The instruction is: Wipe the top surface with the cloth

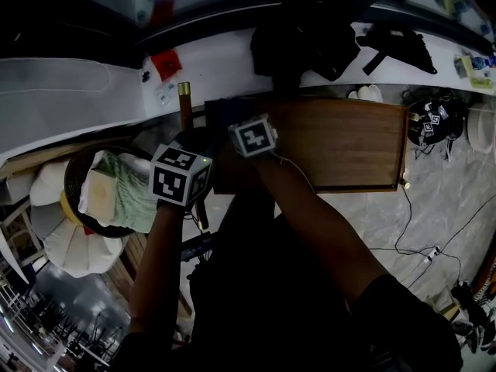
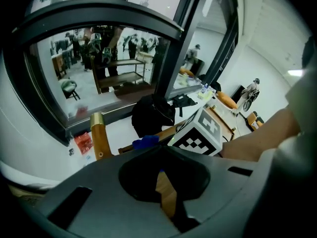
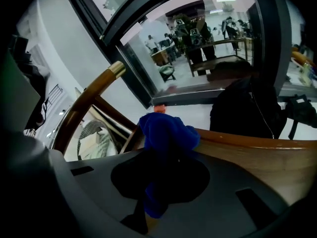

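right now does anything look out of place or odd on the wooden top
Nothing stands out. The brown wooden top is bare, with no spill or damage showing in the dim head view. The blue cloth is bunched in the jaws of the right gripper, resting at the top's edge.

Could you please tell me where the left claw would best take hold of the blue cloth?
Probably the bunched lump of the cloth standing proud beyond the right claw, coming from the left over the table: it is thick and free, while the rest is pinched.
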Motion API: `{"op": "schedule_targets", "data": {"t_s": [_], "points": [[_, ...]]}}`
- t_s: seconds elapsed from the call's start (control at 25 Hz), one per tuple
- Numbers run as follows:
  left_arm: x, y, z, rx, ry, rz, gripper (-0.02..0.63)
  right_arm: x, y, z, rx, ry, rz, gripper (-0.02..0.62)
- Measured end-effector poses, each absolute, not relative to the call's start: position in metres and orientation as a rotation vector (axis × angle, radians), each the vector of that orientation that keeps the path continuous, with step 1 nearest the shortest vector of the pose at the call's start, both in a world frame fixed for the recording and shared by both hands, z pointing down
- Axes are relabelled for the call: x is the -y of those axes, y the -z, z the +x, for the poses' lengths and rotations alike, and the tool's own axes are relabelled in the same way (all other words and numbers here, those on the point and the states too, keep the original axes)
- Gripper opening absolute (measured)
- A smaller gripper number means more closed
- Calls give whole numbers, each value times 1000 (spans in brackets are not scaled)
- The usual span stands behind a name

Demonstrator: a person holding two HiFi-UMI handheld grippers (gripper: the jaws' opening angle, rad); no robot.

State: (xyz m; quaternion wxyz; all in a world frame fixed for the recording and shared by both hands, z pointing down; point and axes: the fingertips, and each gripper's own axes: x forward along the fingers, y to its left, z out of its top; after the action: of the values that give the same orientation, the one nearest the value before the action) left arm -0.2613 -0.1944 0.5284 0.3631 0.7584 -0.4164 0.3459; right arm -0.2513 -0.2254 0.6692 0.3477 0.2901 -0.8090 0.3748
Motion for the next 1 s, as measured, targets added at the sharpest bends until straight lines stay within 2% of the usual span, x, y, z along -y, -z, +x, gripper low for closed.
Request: {"op": "schedule_targets", "data": {"t_s": [0.36, 1.0], "points": [[208, -549, -195, 1107, -903, 1917, 11, 239, -669, -144, 2063, -916, 869, 57], [237, -588, -36, 1066, -917, 1935, 11, 286, -665, 94, 1930, -865, 1183, 57]]}}
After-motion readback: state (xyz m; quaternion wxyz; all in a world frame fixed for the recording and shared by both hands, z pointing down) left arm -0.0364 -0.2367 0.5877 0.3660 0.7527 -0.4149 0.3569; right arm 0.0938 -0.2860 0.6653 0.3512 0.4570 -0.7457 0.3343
